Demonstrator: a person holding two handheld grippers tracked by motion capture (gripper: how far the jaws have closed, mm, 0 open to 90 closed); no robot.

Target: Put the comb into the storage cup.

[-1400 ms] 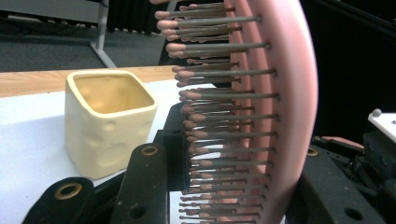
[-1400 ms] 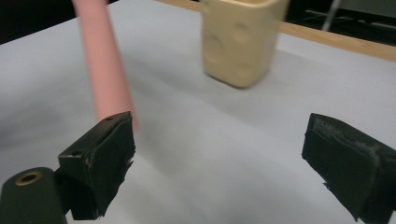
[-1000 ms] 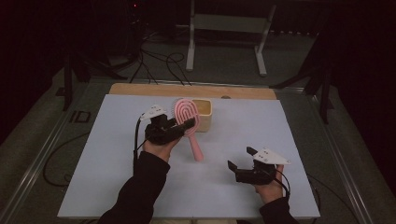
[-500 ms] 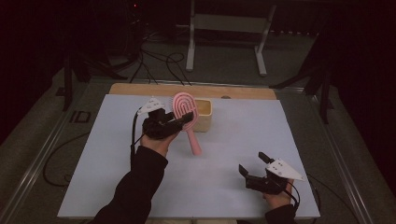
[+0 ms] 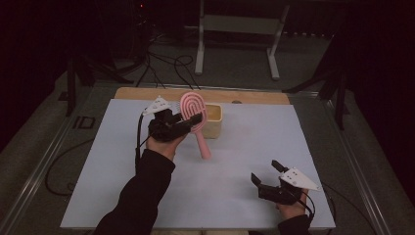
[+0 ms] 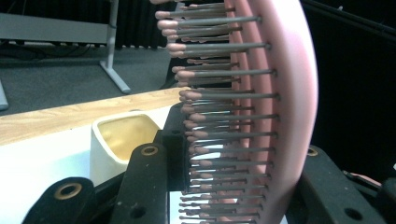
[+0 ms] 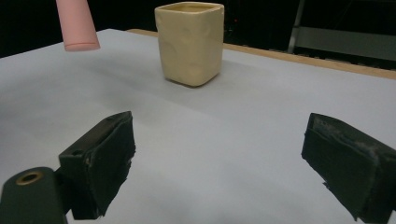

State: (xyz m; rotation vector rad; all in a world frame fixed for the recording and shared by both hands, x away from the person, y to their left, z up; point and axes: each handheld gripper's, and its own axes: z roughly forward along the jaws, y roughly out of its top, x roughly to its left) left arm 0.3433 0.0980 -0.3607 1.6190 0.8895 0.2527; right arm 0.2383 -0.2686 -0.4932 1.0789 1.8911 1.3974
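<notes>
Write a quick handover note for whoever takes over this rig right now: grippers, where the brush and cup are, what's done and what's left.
Left gripper: shut on the pink hairbrush at its head, handle hanging down clear of the table.
Right gripper: open and empty, low over the white table near the person's edge.
Cream cup: upright, empty as far as can be seen, just right of the brush in the high view.
Done: brush lifted.
Left: probably stand the brush in the cup, then let go.

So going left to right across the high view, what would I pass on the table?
Left gripper clamped on the pink hairbrush → cream cup → right gripper, jaws open, nearer the front edge.
</notes>
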